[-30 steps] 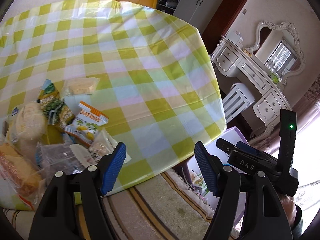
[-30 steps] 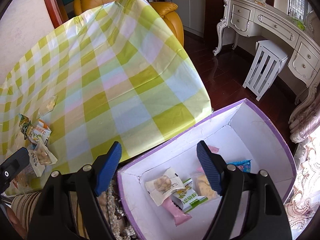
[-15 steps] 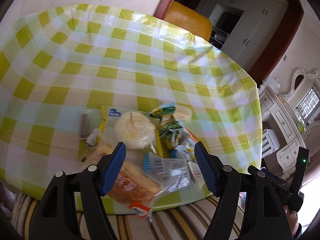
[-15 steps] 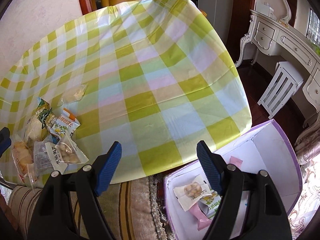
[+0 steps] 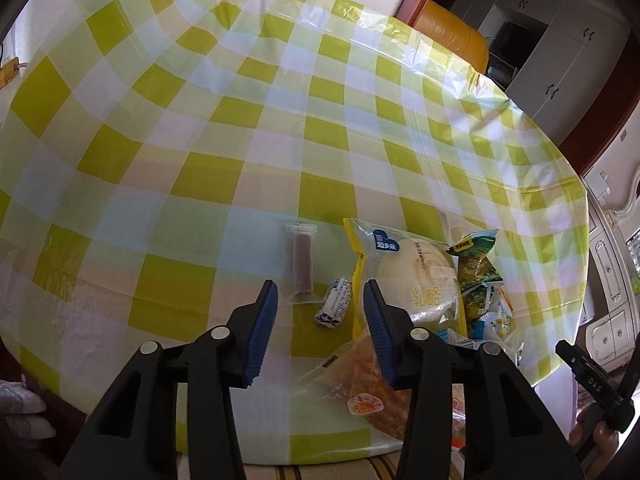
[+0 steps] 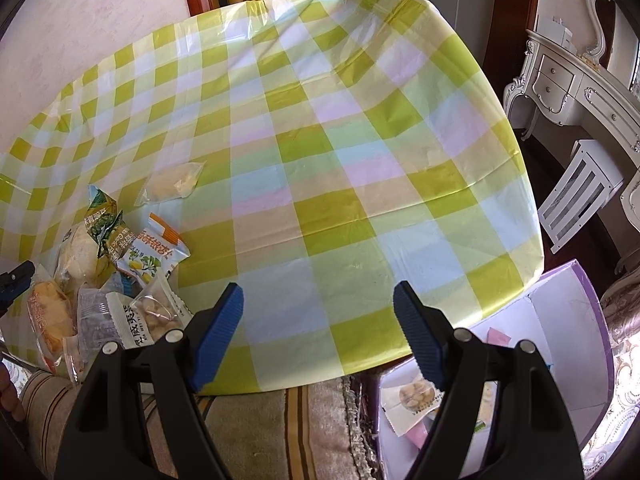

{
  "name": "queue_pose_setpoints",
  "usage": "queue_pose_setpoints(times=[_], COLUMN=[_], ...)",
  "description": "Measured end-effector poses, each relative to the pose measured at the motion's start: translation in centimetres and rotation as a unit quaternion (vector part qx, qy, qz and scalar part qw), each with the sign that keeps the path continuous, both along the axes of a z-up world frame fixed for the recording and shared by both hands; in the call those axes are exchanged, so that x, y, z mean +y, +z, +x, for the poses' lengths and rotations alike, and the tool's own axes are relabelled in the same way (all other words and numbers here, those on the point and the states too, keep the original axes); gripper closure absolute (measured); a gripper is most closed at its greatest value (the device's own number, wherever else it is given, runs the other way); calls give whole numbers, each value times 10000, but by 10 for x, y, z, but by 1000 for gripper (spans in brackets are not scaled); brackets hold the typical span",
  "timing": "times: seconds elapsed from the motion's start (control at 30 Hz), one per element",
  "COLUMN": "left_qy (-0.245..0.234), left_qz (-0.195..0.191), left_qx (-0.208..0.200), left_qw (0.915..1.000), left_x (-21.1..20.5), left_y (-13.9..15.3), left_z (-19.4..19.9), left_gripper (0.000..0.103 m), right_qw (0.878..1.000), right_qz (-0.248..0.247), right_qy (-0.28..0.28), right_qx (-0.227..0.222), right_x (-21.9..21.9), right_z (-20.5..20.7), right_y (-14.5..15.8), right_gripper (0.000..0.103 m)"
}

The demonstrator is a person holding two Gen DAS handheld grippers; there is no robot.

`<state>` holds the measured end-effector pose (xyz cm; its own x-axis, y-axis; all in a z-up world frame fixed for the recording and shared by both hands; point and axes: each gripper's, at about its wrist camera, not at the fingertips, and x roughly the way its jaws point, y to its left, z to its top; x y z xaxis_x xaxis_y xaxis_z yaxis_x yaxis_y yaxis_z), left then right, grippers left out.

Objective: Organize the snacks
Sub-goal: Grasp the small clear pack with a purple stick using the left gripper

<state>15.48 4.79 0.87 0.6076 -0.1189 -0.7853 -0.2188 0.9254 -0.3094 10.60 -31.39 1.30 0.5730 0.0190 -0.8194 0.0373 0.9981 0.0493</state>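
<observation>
Left wrist view: left gripper (image 5: 318, 300) released, empty, above small wrapped candy (image 5: 333, 308) at table (image 5: 240, 140) near edge, snack pile at 3 o'clock. Advice: lower straight, straddle candy alone, avoid bread bag (image 5: 416, 276). Right gripper (image 6: 318, 320) released, empty; box (image 6: 576, 320) at 4 o'clock.

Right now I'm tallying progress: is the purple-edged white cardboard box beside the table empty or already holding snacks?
Holding snacks: the purple-edged white box is open-topped, with a white nut packet and pink wrappers inside.
</observation>
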Motion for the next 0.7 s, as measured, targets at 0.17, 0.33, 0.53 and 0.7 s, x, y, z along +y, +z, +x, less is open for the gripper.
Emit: queue_pose_setpoints(times=[0.17, 0.33, 0.53, 0.7], left_qy=[-98, -198, -376, -368], left_qz=[156, 317, 391, 311], left_qx=[250, 441, 466, 512], left_qw=[9995, 9983, 9974, 9975], left_x=[2, 0, -2, 3], left_y=[-13, -24, -29, -34], left_z=[22, 36, 46, 54], left_gripper=[68, 71, 80, 88], right_qw=[9998, 9982, 9924, 9826], right_qz=[-66, -254, -557, -830], right_qy=[178, 510, 1090, 1660], right_qx=[-96, -189, -119, -6], right_x=[14, 34, 60, 87], right_z=[15, 34, 63, 90], right_y=[3, 7, 6, 1], right_gripper=[26, 26, 26, 25])
